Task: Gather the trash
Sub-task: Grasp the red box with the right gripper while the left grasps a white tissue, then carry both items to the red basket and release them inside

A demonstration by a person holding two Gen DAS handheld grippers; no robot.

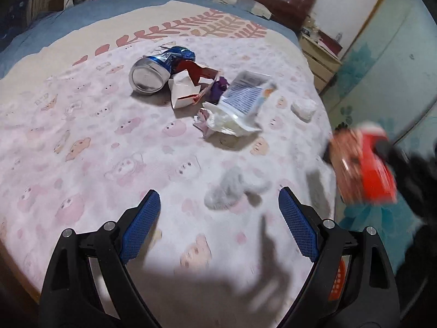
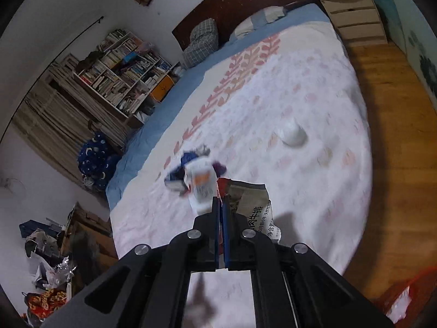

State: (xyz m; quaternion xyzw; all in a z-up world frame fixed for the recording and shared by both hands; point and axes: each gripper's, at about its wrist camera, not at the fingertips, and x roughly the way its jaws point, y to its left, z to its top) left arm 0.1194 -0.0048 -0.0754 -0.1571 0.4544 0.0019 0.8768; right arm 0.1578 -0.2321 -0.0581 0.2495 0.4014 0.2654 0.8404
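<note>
While left-view-only — crushed can [image 1: 155,72], tissue [image 1: 232,188].

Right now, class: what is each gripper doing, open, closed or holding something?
Left gripper: open, holding nothing, above the bedspread.
Right gripper: closed on a red snack wrapper.

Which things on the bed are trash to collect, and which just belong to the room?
Trash: crushed blue can, white carton, printed wrapper, tissue wads, red packet clamped in the right gripper.
Not trash: blanket, checked pillow, bookshelf, drawers.
</note>
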